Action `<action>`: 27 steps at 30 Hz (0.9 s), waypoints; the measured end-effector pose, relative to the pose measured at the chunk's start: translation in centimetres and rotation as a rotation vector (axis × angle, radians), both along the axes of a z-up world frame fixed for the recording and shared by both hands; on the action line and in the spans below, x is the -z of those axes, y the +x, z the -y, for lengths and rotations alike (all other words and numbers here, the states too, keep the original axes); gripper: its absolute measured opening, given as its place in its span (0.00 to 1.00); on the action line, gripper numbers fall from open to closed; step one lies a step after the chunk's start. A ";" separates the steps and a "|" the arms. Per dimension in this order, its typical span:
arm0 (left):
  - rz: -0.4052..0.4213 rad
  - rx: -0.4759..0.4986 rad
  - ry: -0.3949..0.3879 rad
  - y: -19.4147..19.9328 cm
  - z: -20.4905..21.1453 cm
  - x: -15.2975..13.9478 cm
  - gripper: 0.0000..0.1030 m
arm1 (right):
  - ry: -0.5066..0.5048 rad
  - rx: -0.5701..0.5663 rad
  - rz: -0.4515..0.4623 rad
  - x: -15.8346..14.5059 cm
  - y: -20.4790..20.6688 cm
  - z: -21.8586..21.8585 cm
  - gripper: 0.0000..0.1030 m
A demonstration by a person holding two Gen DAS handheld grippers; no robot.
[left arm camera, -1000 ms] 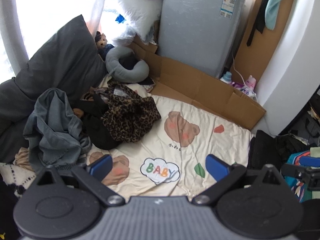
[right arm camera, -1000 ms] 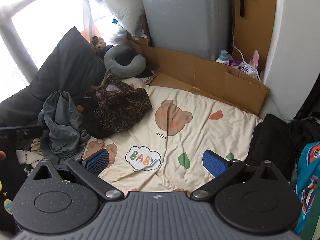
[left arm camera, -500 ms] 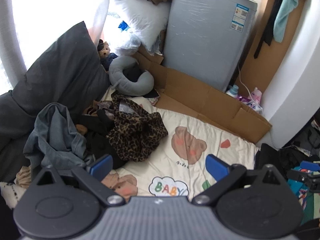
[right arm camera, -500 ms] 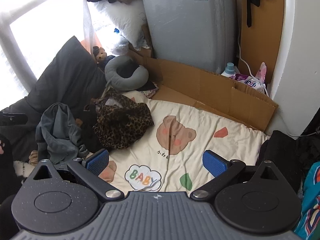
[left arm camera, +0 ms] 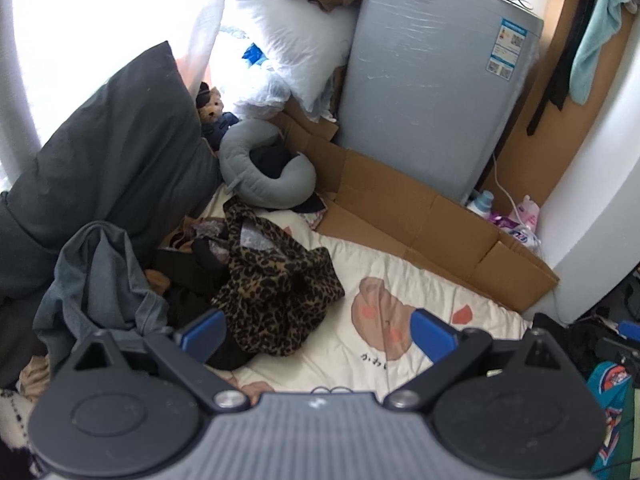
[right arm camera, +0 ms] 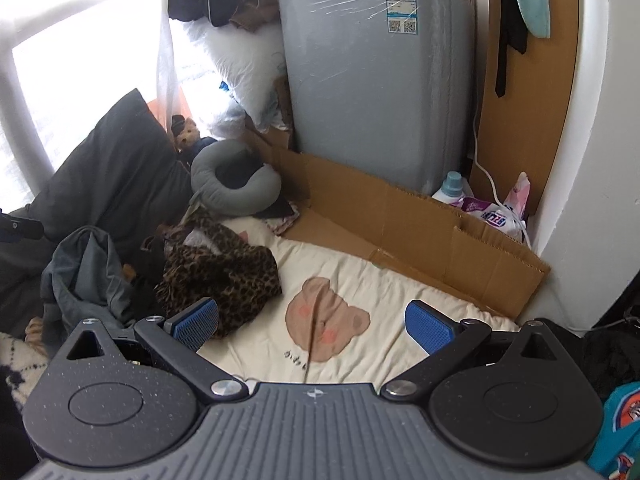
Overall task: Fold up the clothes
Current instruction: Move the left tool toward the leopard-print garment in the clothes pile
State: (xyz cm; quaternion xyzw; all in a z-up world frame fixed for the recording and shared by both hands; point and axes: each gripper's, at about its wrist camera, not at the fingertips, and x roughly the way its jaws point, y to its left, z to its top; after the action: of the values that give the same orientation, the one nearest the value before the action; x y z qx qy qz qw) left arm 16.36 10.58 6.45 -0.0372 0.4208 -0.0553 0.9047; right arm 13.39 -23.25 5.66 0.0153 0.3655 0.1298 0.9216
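A leopard-print garment [left arm camera: 276, 288] [right arm camera: 224, 276] lies crumpled on the left of a cream bear-print blanket [left arm camera: 400, 280] [right arm camera: 368, 292]. To its left sits a bunched grey-blue garment [left arm camera: 100, 284] [right arm camera: 84, 276], with black clothing [left arm camera: 192, 272] between the two. My left gripper [left arm camera: 318, 338] hovers open above the blanket, its left pad over the leopard garment's near edge. My right gripper [right arm camera: 312, 326] is open too, above the bear print, holding nothing.
A dark grey pillow [left arm camera: 108, 160] leans at the left. A grey neck pillow [left arm camera: 264, 176] and a teddy bear [left arm camera: 210, 110] sit behind the clothes. Flattened cardboard [left arm camera: 420, 216], a grey wrapped appliance [left arm camera: 436, 80] and detergent bottles [right arm camera: 452, 190] line the back. Teal clothing [right arm camera: 620, 404] lies at the right.
Both views have shifted forward and tilted up: the clothes pile and blanket slid down the frames and the "BABY" print dropped out of sight. Both grippers stayed open.
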 end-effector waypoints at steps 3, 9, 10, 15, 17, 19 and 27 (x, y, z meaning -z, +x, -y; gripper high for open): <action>0.012 0.007 0.007 1.3 0.1 0.6 0.97 | -0.010 0.003 0.012 0.8 1.4 0.1 1.00; 0.016 -0.005 0.007 4.1 -0.1 2.3 0.97 | -0.003 0.007 0.009 2.9 3.8 1.0 1.00; 0.013 -0.006 0.005 4.6 -0.1 2.7 0.97 | 0.003 0.004 0.003 3.3 4.2 1.2 1.00; -0.011 0.014 0.000 6.9 -0.1 5.0 0.97 | 0.050 -0.061 0.003 4.5 5.7 1.6 1.00; -0.022 0.028 -0.001 7.7 0.0 5.9 0.97 | 0.063 -0.062 0.001 5.2 6.3 1.7 1.00; -0.028 0.033 0.005 8.5 0.1 6.7 0.97 | 0.057 -0.054 -0.022 6.0 6.8 1.7 1.00; -0.051 0.068 -0.004 11.4 0.7 9.9 0.97 | 0.019 -0.041 -0.064 8.4 8.4 3.0 1.00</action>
State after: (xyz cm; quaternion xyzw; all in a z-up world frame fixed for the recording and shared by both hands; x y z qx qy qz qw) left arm 27.75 9.91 -3.47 -0.0260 0.4446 -0.0857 0.8912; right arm 21.77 -26.27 -2.76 0.0206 0.3939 0.1517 0.9063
